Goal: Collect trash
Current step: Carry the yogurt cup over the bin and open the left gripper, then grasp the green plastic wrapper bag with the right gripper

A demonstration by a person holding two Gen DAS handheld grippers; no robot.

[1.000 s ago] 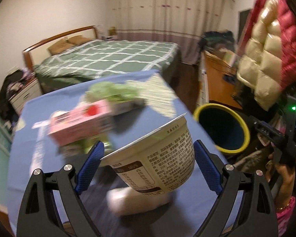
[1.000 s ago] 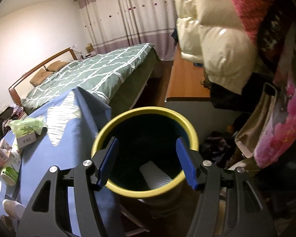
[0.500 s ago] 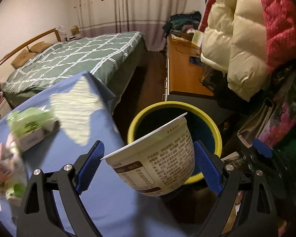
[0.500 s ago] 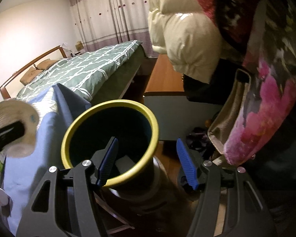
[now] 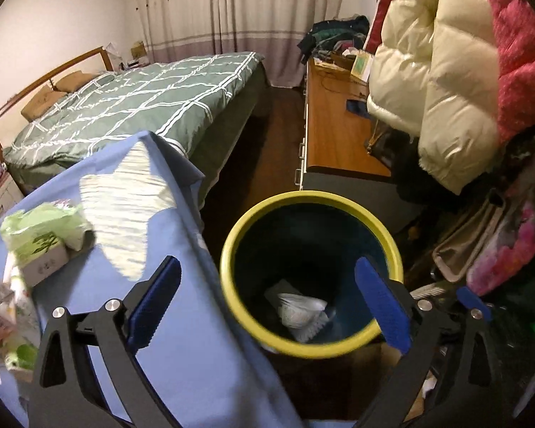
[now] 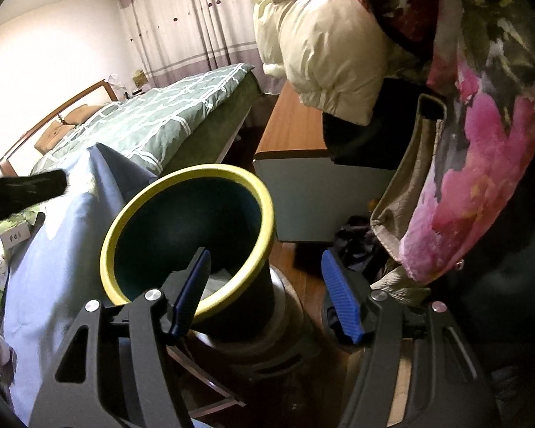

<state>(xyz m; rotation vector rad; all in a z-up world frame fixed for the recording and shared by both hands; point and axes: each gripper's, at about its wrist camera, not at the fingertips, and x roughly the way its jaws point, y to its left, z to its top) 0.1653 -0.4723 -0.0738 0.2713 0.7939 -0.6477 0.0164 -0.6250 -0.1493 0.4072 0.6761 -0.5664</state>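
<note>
Trash (image 5: 299,312) lies at the bottom of the yellow-rimmed bin (image 5: 232,246) beside our blue-clothed table (image 5: 182,285), where we hold the left gripper (image 5: 267,299) above the mouth, jaws opening and empty, while the right gripper (image 6: 267,285) hangs half-spread, holding nothing.

The bin (image 5: 312,274) stands just right of the table (image 5: 196,339), trash (image 5: 299,312) in it. A tissue pack (image 5: 42,239) lies on the table's left. The bed (image 5: 142,107) lies behind.
</note>
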